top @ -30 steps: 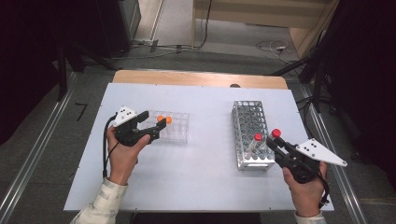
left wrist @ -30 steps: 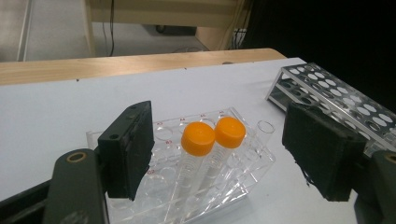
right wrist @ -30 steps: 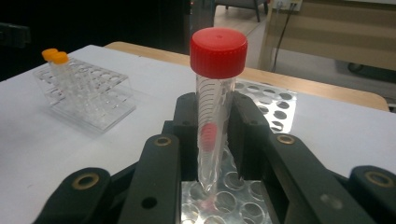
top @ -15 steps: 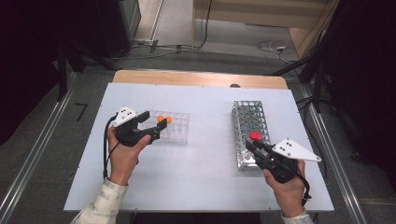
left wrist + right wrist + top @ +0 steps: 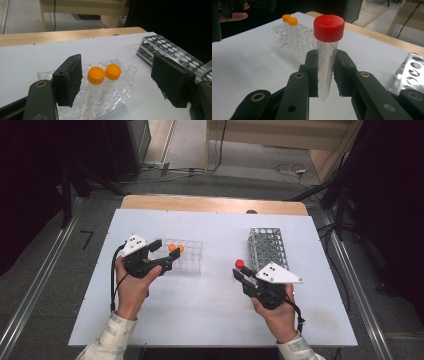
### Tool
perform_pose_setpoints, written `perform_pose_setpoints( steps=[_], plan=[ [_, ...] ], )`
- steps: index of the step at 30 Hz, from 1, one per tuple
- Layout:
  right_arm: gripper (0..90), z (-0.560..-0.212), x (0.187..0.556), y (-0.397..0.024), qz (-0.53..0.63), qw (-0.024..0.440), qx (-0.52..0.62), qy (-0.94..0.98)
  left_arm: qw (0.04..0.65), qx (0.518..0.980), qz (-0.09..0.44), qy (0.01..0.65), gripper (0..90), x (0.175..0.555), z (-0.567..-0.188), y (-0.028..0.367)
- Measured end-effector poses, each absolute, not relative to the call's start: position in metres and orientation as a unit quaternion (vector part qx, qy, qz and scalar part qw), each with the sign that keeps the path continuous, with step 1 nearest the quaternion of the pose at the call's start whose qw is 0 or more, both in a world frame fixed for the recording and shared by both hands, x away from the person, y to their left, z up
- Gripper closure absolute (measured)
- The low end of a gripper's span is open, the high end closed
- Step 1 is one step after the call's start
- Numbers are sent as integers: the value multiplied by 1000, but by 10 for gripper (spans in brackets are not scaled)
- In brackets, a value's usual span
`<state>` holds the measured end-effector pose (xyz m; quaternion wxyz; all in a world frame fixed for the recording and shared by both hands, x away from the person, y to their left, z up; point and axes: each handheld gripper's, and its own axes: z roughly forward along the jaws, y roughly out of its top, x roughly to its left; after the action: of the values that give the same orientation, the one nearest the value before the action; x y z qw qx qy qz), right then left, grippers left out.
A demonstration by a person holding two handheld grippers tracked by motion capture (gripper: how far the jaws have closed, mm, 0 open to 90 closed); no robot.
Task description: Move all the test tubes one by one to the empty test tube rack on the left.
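A clear tube with a red cap (image 5: pixel 327 62) stands upright between the pads of my right gripper (image 5: pixel 327 72), which is shut on it. In the high view this right gripper (image 5: pixel 240 272) carries the red-capped tube (image 5: pixel 240 264) over the bare table, left of the metal rack (image 5: pixel 268 249). My left gripper (image 5: pixel 165 255) is open at the near left end of a clear plastic rack (image 5: pixel 190 262). Two orange-capped tubes (image 5: pixel 96 75) stand in that clear rack (image 5: pixel 117 100), between and beyond the wide-apart jaws of the left gripper (image 5: pixel 120 82).
An uncapped clear tube (image 5: pixel 132 70) stands in the clear rack beside the orange caps. The metal rack (image 5: pixel 170 51) has several empty holes. A wooden strip (image 5: pixel 210 204) borders the white table's far edge. Dark stands and cables lie on the floor around.
My right gripper has moved left, away from the metal rack toward the table's middle, with the red-capped tube in it. The left gripper has stayed put.
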<state>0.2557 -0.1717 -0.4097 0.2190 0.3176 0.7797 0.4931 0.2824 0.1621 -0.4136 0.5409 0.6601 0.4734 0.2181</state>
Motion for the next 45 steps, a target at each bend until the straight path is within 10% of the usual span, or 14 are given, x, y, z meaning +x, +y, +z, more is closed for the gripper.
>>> perform_pose_setpoints(
  steps=[27, 45],
  plan=[
    [713, -442, 284, -88, 469, 176, 304, 810, 560, 696, 197, 404, 331, 266, -410, 121],
    [712, -439, 282, -74, 477, 168, 292, 812, 535, 727, 186, 388, 677, 267, -422, 110]
  ],
)
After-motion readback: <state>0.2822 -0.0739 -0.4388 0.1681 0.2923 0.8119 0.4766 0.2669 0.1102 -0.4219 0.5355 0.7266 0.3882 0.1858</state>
